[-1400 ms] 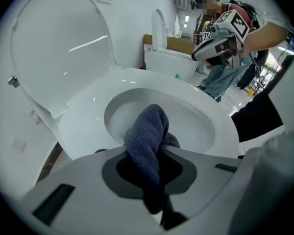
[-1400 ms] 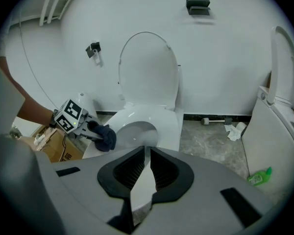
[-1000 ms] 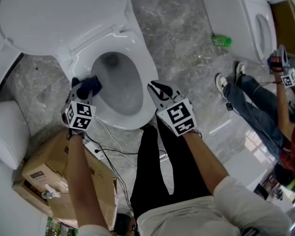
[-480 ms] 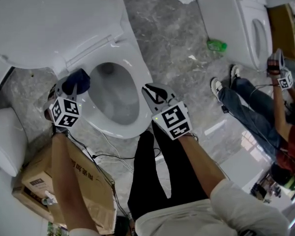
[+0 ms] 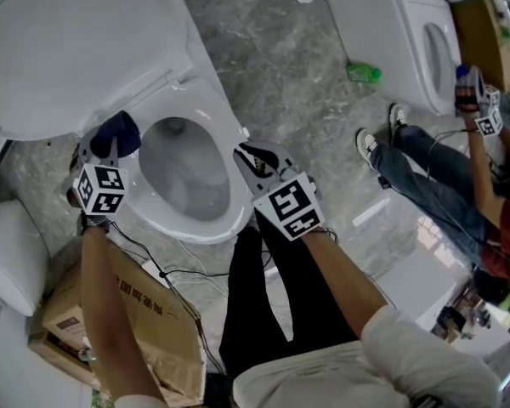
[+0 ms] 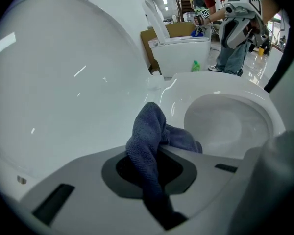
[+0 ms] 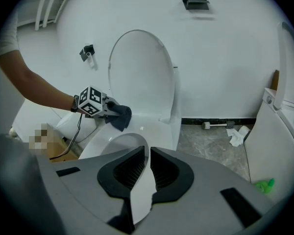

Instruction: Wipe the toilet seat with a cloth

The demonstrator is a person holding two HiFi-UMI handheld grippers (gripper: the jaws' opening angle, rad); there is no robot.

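With the left tool (image 5: 109, 145) clenched on the dark cloth (image 5: 119, 131), seemingly pressed on the back rim of the toilet seat (image 5: 200, 230), and the right tool (image 5: 245, 155) closed empty, a loose fold could drag into the bowl (image 5: 183, 175) if the stroke strays inward.

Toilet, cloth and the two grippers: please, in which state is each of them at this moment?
Toilet lid: raised, leaning back.
Toilet seat: down on the bowl.
Cloth: bunched up, against the seat near the hinge.
Left gripper: shut on the cloth.
Right gripper: nearly shut with a thin gap, holding nothing, at the seat's opposite edge.
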